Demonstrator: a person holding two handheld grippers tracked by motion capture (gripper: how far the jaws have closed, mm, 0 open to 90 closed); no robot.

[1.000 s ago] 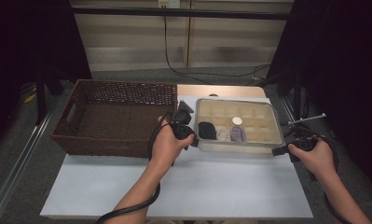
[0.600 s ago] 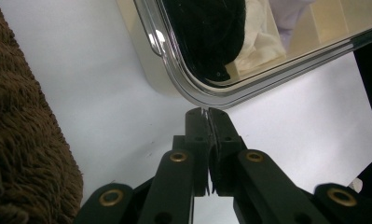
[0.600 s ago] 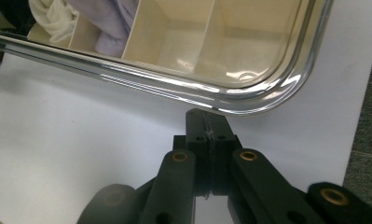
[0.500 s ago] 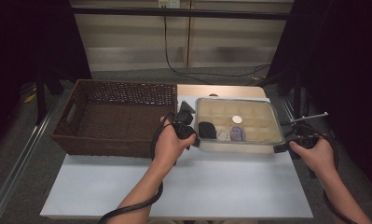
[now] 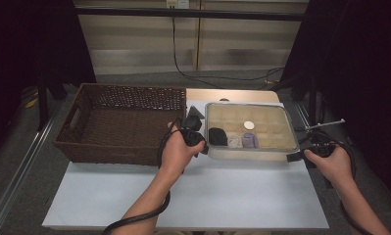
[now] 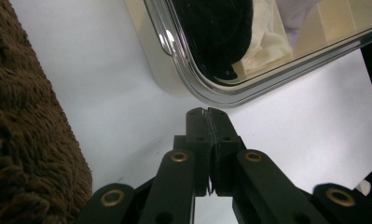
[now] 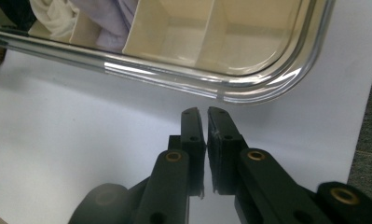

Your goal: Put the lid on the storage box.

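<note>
A person's two forearms reach in from the near edge of a white table (image 5: 222,196). The left gripper (image 5: 197,139) sits at the near left corner of a cream compartment tray (image 5: 276,152) under a clear lid; its jaws are pressed together with nothing between them, their tips just short of the lid's rim. The right gripper (image 5: 297,156) rests at the tray's near right corner, jaws a narrow slit apart and empty, having just eased open slightly.

Inside the tray's near compartments lie a black item (image 5: 217,136), a white crumpled item (image 5: 234,142) and a pale purple one (image 5: 250,140), possibly cloth; a small white round piece (image 5: 249,125) sits farther back. Left of the tray stands a brown wicker basket (image 5: 109,149). Beyond the table, a black cable (image 5: 222,77) trails across the floor.
</note>
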